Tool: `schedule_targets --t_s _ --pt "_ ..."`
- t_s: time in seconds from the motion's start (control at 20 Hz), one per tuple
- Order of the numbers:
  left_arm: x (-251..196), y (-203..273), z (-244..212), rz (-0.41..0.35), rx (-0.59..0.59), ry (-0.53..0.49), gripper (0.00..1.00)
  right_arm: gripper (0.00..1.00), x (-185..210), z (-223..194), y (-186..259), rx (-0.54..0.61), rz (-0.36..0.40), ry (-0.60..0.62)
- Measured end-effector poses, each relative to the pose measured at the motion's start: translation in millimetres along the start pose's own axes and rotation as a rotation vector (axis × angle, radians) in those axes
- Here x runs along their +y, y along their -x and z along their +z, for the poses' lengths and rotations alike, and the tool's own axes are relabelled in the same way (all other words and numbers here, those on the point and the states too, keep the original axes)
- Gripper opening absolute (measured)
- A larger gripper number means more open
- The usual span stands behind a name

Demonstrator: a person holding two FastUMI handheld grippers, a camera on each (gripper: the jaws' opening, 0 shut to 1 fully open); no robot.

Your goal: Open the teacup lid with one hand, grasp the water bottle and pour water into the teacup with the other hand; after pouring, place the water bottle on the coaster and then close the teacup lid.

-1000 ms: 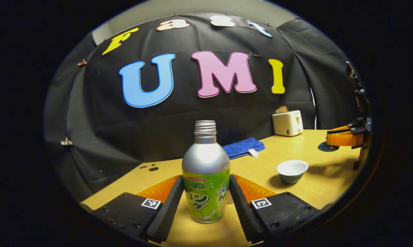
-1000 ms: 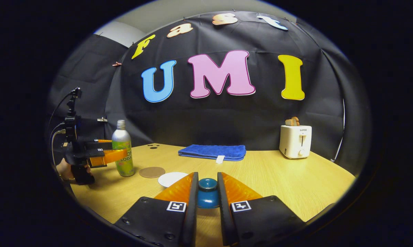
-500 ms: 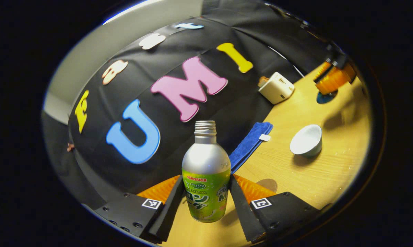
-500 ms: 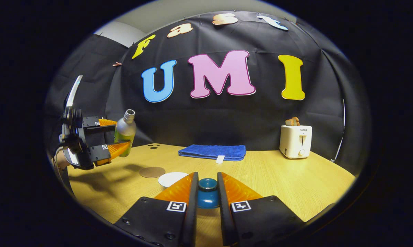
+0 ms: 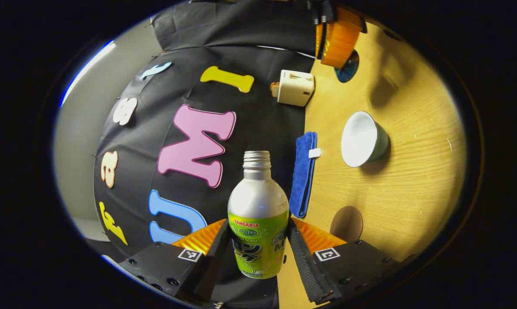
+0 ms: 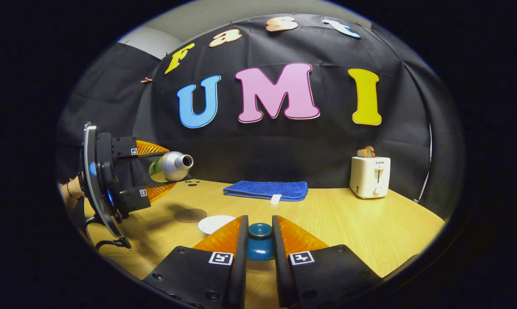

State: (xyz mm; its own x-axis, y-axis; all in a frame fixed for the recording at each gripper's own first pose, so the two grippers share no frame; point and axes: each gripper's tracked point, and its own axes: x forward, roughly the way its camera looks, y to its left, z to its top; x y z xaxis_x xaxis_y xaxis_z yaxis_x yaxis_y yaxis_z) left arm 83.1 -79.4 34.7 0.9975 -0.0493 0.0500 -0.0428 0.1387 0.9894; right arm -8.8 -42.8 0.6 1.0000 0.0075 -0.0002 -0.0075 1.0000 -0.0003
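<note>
Water bottle (image 5: 257,223) sits pinched between both fingers of the left gripper (image 5: 258,253), up in the air and off the table (image 5: 417,171). In the right gripper view the same bottle (image 6: 169,166) lies tipped on its side, with its open mouth pointing toward the middle of the table, and the left gripper (image 6: 149,171) holds it above the left edge. The teacup (image 5: 363,138) stands open on the table, white inside, well apart from the bottle's mouth. The round brown coaster (image 5: 346,224) lies bare on the table, nearer the left gripper than the cup. The right gripper (image 6: 259,244) has its fingers pressed onto the blue knob of the teacup lid (image 6: 260,246), down low by the table's near edge. In the left gripper view the right gripper (image 5: 336,39) and the lid (image 5: 347,68) are farther off, past the teacup. A blue cloth (image 6: 267,189) lies along the back edge, and a white toaster (image 6: 369,176) stands at the back right corner.
</note>
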Motion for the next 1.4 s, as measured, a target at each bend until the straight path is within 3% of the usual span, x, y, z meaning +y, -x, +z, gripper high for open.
schedule_targets --t_s 0.35,1.4 --pt "-26.1 -8.2 12.5 -0.069 -0.020 -0.185 0.80 0.33 -0.1 0.2 0.0 0.000 0.000 0.000" --pt "-49.4 12.4 17.1 -0.104 -0.051 -0.479 0.81 0.33 -0.7 -0.8 -0.8 -0.001 -0.004 0.000"
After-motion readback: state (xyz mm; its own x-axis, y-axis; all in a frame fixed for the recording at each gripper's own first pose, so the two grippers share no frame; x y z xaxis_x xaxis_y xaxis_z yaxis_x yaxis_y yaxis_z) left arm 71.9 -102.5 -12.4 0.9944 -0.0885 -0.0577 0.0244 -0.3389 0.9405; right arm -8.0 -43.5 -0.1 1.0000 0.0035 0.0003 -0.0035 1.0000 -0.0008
